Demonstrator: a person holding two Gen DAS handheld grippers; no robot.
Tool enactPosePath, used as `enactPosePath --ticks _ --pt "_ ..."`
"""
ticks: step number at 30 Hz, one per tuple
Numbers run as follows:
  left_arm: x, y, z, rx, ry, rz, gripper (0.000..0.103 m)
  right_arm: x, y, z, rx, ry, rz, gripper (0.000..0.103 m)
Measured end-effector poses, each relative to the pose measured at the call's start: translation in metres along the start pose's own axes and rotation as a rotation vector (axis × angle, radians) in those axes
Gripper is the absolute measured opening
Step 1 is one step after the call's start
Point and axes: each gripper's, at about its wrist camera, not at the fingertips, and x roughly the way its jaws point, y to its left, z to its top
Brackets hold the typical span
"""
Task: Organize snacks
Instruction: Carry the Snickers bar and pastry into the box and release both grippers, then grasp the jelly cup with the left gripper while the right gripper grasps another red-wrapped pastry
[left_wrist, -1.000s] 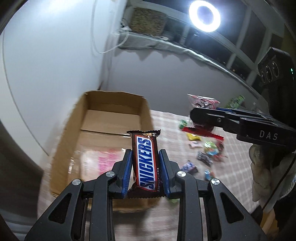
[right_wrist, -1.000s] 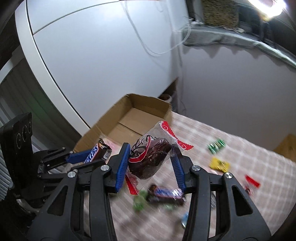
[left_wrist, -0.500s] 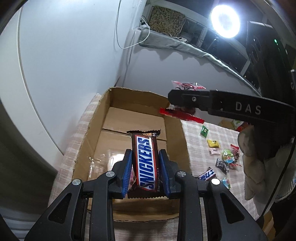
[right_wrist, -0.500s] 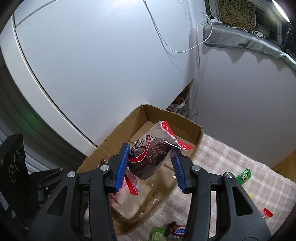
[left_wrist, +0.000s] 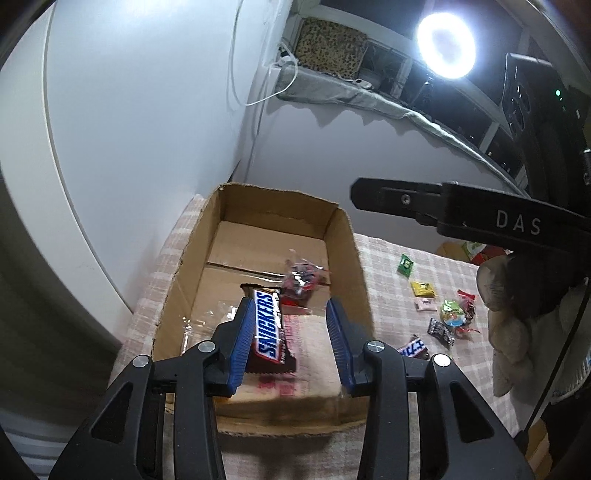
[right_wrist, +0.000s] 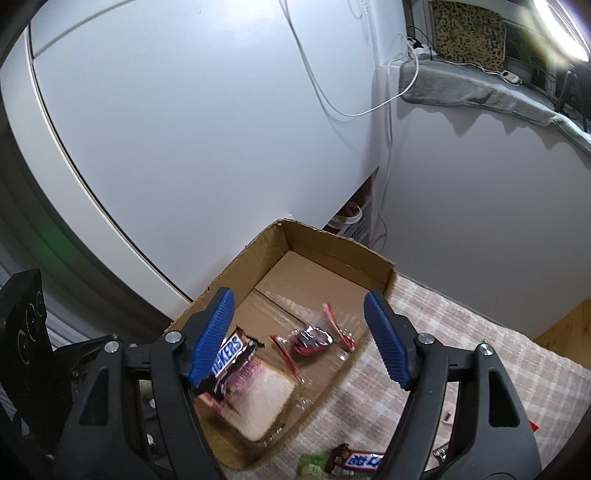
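Observation:
An open cardboard box (left_wrist: 347, 236) (right_wrist: 332, 240) stands on the checked cloth against the white wall. Over its near end my left gripper (left_wrist: 288, 302) has its jaws opening. The Snickers bar (left_wrist: 269, 328) (right_wrist: 229, 354) leans tilted on the left pad, and the right pad stands apart from it. My right gripper (right_wrist: 298, 295) hangs above the box with its jaws opening wide and nothing between them; one black finger (left_wrist: 406, 201) of it reaches in from the right. The clear bag with a dark red snack (right_wrist: 310, 338) (left_wrist: 301, 282) lies on the box floor.
A pink and white packet (right_wrist: 258, 398) lies in the box's near end. Several loose sweets (left_wrist: 454, 314) and a small bar (right_wrist: 354, 459) are scattered on the cloth right of the box. A gloved hand (left_wrist: 509, 295) holds the right gripper. Walls close in behind and left.
The right gripper moved over the box, opened, and the clear bag dropped onto the box floor. The left jaws spread, and the Snickers bar slipped from upright to tilted.

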Motion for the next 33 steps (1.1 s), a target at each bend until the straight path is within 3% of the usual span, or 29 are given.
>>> enactPosePath --ticks 7,17,25,33 --pt "-0.016 -0.034 -0.011 0.075 -0.022 -0.049 0.038 -0.039 -0.024 -0.023 0.016 -0.018 -0.035 0.075" --pt "-0.007 -0.084 -0.035 0.179 0.03 -0.137 0.038 -0.108 -0.08 -0.089 0.069 -0.03 -0.127 0.075" --pt "0.02 -0.116 -0.06 0.235 0.117 -0.168 0.038 -0.117 -0.122 -0.141 0.121 0.034 -0.191 0.075" --pt "0.04 -0.135 -0.08 0.275 0.183 -0.177 0.038 -0.108 -0.13 -0.173 0.088 0.086 -0.217 0.075"
